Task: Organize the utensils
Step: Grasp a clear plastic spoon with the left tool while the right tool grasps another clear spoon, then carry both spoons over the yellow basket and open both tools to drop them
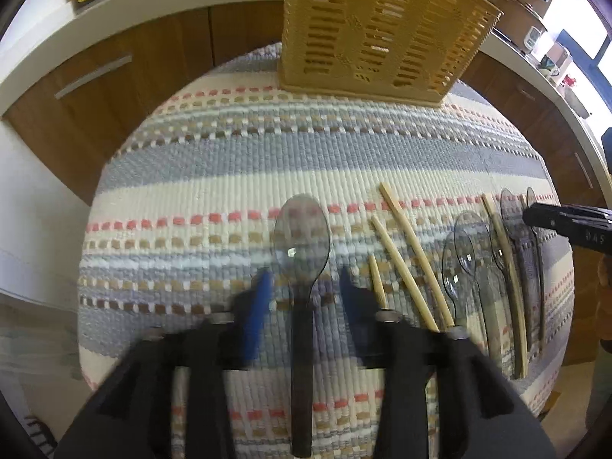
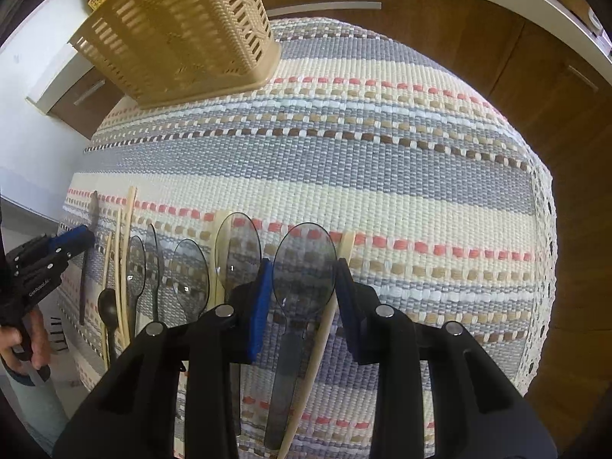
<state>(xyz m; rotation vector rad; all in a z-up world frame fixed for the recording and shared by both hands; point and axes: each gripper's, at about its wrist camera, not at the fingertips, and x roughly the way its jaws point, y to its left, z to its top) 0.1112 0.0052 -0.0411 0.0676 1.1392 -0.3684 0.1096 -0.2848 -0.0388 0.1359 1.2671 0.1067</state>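
Two hand-held claws hover over a striped woven mat (image 1: pixel 214 176) covering the surface. The left claw (image 1: pixel 304 279) is spread wide, straddling a clear plastic spoon (image 1: pixel 302 237) lying flat between its fingers, seemingly lined up for a grasp. The right claw (image 2: pixel 304 279), also wide, brackets another clear spoon (image 2: pixel 304 267) and a chopstick (image 2: pixel 321 340). Ahead stands the tan slotted utensil basket (image 1: pixel 382 26), the likely destination.

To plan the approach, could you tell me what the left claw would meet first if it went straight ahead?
The left claw is open astride a clear plastic spoon; past its bowl only striped cloth shows, then likely the slotted basket.
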